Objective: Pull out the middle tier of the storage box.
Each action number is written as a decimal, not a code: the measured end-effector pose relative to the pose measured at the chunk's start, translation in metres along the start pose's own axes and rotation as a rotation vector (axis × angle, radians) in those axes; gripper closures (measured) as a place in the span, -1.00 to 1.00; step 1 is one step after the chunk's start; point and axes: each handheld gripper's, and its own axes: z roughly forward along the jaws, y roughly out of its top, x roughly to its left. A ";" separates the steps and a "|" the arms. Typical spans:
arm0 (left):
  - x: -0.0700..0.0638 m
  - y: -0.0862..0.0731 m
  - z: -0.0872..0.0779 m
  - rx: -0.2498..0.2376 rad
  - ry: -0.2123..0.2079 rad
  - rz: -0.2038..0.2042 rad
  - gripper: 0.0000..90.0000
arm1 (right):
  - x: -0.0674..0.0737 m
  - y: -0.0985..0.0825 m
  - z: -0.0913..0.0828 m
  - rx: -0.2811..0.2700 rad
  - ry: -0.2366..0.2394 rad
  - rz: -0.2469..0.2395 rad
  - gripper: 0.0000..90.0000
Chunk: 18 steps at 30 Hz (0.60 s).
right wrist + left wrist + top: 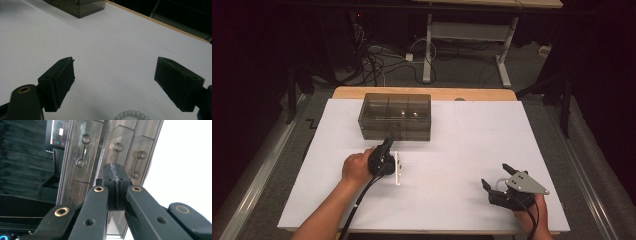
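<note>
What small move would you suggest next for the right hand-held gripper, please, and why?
Probably lower the right hand-held gripper toward the white bead bracelet and close on it. Its jaws stand wide open and empty above the white table, and the bracelet lies just below them, untouched.

**What the views leave cut off or unclear**

The bead bracelet (pixel 130 115) is cut by the bottom edge of the right gripper view, with just an arc of pale beads on the white table cover (pixel 112 50). In the high view the same bracelet is hidden behind the right gripper (pixel 497 176). The smoky compartment box (pixel 100 157) runs off the frame in the left gripper view, and its contents stay too dim to identify. The pale strip (pixel 398 167) beside the left gripper (pixel 387 145) is too small to name.
</note>
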 end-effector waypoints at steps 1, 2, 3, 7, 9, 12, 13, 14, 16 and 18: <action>0.000 0.000 -0.001 -0.004 -0.011 -0.005 0.95 | 0.000 0.000 0.000 0.000 0.001 0.003 -0.62; 0.001 0.001 -0.002 -0.009 -0.014 -0.005 0.95 | 0.000 0.000 0.001 0.001 0.000 0.006 -0.62; 0.002 0.001 -0.004 -0.016 -0.021 -0.015 0.95 | 0.000 0.000 0.001 0.002 0.001 0.006 -0.62; 0.015 0.002 -0.012 -0.056 -0.060 -0.135 0.93 | 0.000 0.000 0.000 -0.001 0.001 0.007 -0.62; 0.027 0.000 -0.015 -0.069 -0.089 -0.221 0.93 | -0.001 0.000 -0.001 -0.003 0.000 0.005 -0.62; 0.051 -0.005 -0.015 -0.069 -0.174 -0.387 0.93 | -0.002 -0.001 -0.001 -0.004 -0.001 0.010 -0.62; 0.059 -0.007 -0.014 -0.071 -0.204 -0.448 0.93 | -0.002 -0.001 -0.001 -0.004 0.000 0.011 -0.62; 0.067 -0.010 -0.012 -0.072 -0.237 -0.506 0.93 | -0.002 -0.001 -0.001 -0.004 0.001 0.011 -0.62; 0.080 -0.014 -0.008 -0.063 -0.300 -0.585 0.93 | -0.002 0.000 -0.001 -0.005 0.000 0.010 -0.62; 0.089 -0.018 -0.002 -0.057 -0.342 -0.622 0.93 | -0.002 0.000 -0.001 -0.005 0.000 0.010 -0.62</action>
